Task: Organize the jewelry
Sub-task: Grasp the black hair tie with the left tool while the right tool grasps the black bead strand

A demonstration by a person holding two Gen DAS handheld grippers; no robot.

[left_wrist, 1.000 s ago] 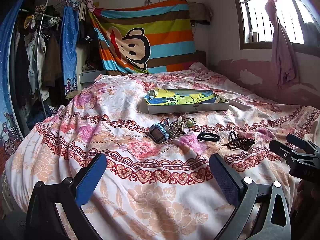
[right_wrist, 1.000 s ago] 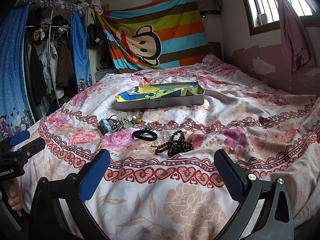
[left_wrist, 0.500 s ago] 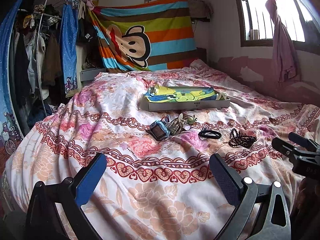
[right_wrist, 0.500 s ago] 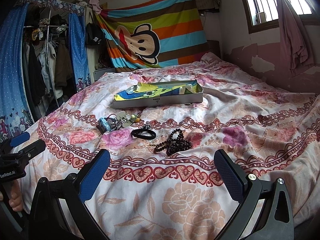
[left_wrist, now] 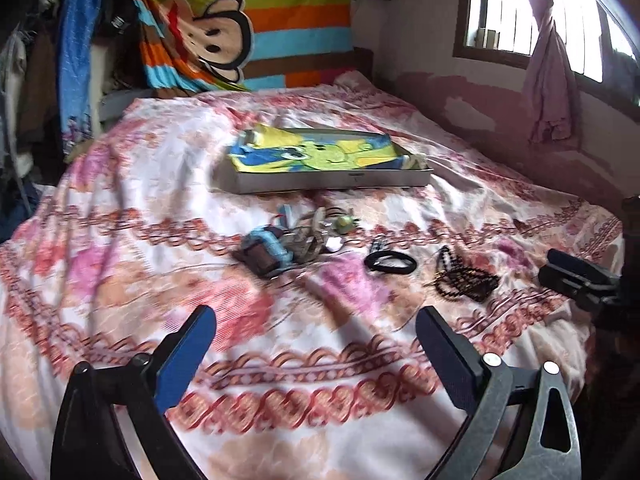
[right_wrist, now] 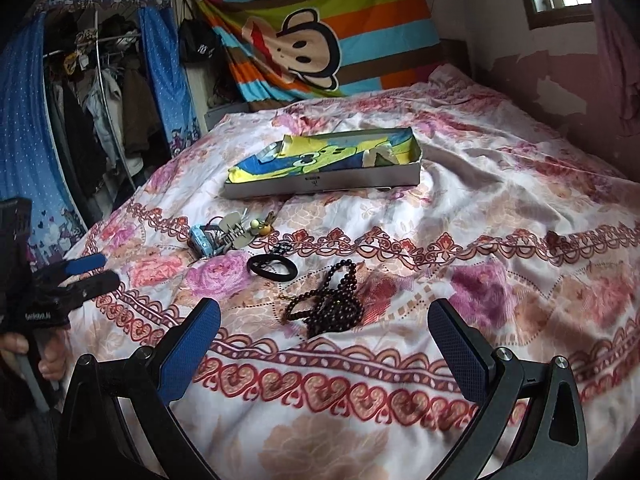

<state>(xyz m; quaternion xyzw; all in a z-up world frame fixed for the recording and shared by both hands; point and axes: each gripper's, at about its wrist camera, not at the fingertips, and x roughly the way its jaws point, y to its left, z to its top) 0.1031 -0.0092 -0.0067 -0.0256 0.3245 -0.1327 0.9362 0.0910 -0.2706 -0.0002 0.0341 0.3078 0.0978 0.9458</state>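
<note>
One dark bead necklace (right_wrist: 328, 304), heaped loose on the bedspread (right_wrist: 500, 184) just ahead of my spread, empty right gripper (right_wrist: 324, 352): light, limp, slippery, likely best pinched at the thick clump.

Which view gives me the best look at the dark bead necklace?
The right wrist view: the bead necklace lies sharp and near, just ahead of the right gripper, single beads visible. The left wrist view shows it smaller, blurred and off to the right.

— What were the two grippers doing?
— The left gripper (left_wrist: 314, 346) had wide jaws, closing a little, holding nothing. The right gripper (right_wrist: 324, 334) was spread wide, holding nothing too.
</note>
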